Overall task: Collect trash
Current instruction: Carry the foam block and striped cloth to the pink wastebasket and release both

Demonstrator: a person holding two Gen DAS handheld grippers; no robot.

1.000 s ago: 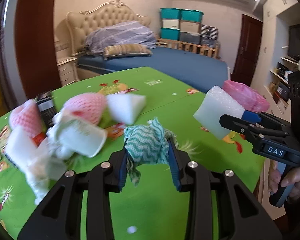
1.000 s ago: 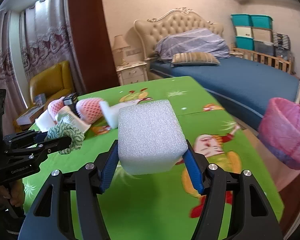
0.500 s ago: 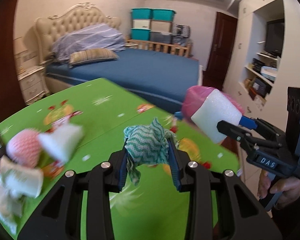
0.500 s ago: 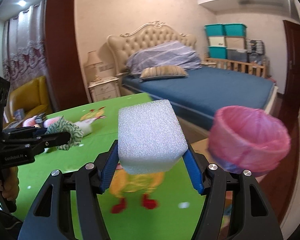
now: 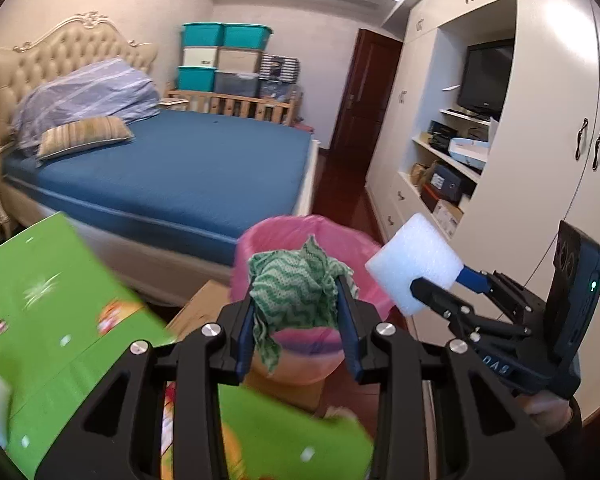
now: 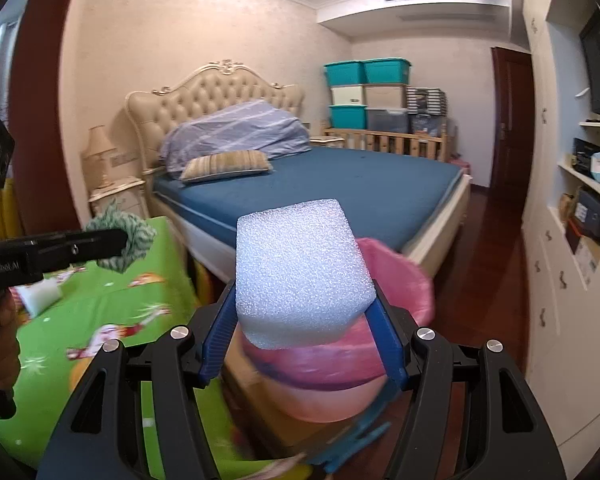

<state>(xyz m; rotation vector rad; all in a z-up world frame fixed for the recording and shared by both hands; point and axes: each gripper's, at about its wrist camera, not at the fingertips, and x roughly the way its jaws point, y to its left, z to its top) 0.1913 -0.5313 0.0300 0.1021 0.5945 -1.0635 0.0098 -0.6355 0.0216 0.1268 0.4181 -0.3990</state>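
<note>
The left tongs pinched a limp, light green rag at its bunched middle, and the right tongs squeezed a featherweight, springy foam block by opposite sides, the pink-lined bin just beyond both.

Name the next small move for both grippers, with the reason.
Probably carry both on over the pink-lined bin, then open. The left gripper is shut on the green cloth, the right gripper on the white foam block, both short of its mouth.
</note>
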